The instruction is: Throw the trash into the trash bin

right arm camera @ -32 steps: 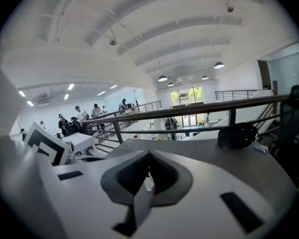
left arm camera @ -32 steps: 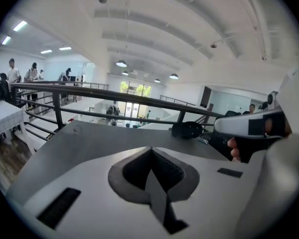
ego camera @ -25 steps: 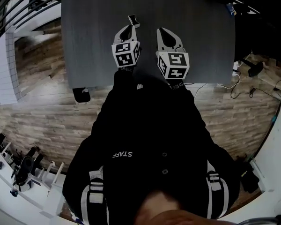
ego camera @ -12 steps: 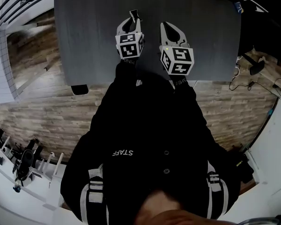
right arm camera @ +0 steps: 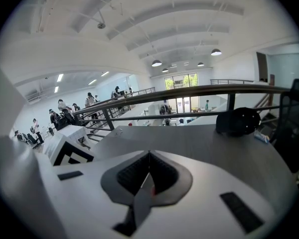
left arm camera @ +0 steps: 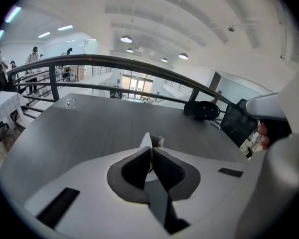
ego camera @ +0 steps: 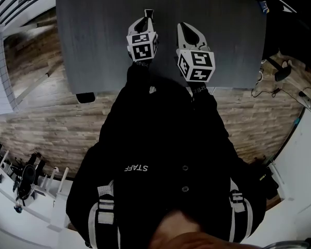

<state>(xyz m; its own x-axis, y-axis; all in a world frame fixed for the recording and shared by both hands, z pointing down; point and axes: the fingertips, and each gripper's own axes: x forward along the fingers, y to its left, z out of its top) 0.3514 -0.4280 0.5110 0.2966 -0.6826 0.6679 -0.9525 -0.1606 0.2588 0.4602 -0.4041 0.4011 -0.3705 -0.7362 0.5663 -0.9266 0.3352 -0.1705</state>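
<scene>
Left tool (left arm camera: 150, 152) is pressed shut on what looks like a small pale scrap (left arm camera: 153, 140) poking past its tips. Right tool (right arm camera: 149, 157) is closed on nothing. Both hover over the bench's (ego camera: 93, 40) near edge, and no trash bin shows anywhere, so I can't tell which way it lies.

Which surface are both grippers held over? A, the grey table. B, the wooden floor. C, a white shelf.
A: the head view shows the left gripper, shut on a pale scrap, and the right gripper both above the grey table, with the wooden floor beyond its edges.
</scene>
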